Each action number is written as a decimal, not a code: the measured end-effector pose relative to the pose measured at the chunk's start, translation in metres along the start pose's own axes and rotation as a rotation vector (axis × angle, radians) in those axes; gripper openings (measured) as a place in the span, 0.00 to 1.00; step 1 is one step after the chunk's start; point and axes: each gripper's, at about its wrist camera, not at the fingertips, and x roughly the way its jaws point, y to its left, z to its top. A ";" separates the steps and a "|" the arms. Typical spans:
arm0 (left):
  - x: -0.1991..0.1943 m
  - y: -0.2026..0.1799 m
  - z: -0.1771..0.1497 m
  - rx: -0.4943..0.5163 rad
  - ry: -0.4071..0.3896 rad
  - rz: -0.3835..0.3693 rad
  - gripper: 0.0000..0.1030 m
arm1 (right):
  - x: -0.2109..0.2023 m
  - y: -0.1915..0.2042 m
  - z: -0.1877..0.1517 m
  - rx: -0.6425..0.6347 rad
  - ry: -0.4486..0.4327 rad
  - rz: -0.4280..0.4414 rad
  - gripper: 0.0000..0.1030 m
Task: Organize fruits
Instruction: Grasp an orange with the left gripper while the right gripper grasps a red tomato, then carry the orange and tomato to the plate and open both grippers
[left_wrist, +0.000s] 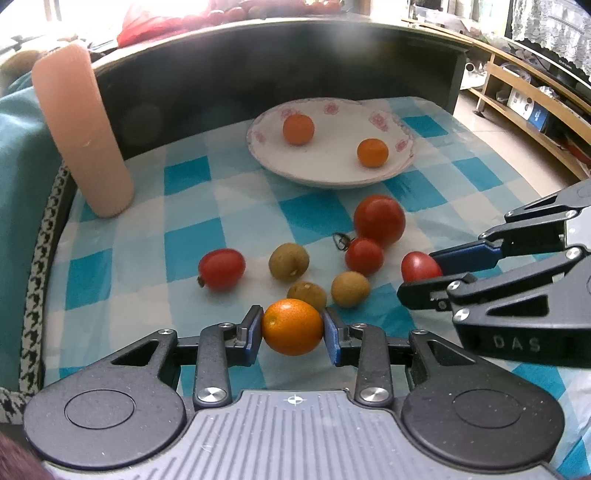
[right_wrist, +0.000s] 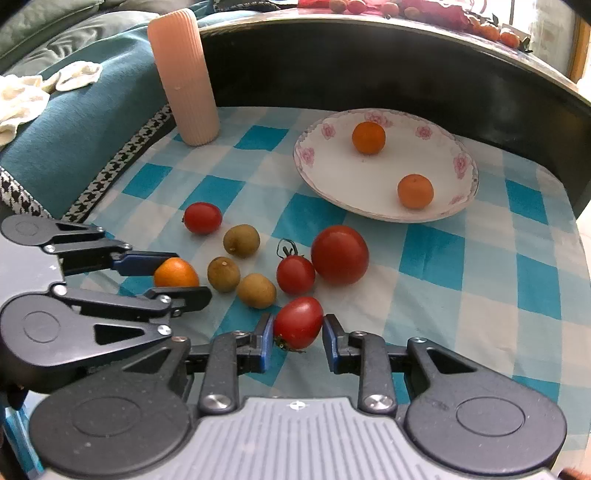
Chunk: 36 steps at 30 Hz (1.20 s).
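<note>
Your left gripper (left_wrist: 292, 328) clamps a small orange (left_wrist: 292, 327); your right gripper (right_wrist: 297, 334) closes around a cherry tomato (right_wrist: 297, 323), one pad not quite touching. The plate (left_wrist: 384, 176) lies at twelve o'clock from the left gripper, one o'clock from the right.

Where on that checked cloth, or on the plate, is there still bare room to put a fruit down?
The plate has open white between and around its two oranges. Bare cloth lies right of the big tomato, and between the pink cylinder and the plate. The cluster of tomatoes and brown fruits before both tongs is crowded.
</note>
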 end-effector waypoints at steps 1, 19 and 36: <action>0.000 -0.001 0.001 0.001 -0.002 0.000 0.41 | -0.001 0.001 0.000 -0.002 -0.001 -0.001 0.42; -0.006 -0.013 0.030 -0.006 -0.055 0.006 0.41 | -0.025 -0.012 0.013 0.042 -0.065 -0.034 0.42; -0.002 -0.019 0.083 -0.005 -0.122 0.021 0.40 | -0.038 -0.041 0.044 0.127 -0.152 -0.076 0.42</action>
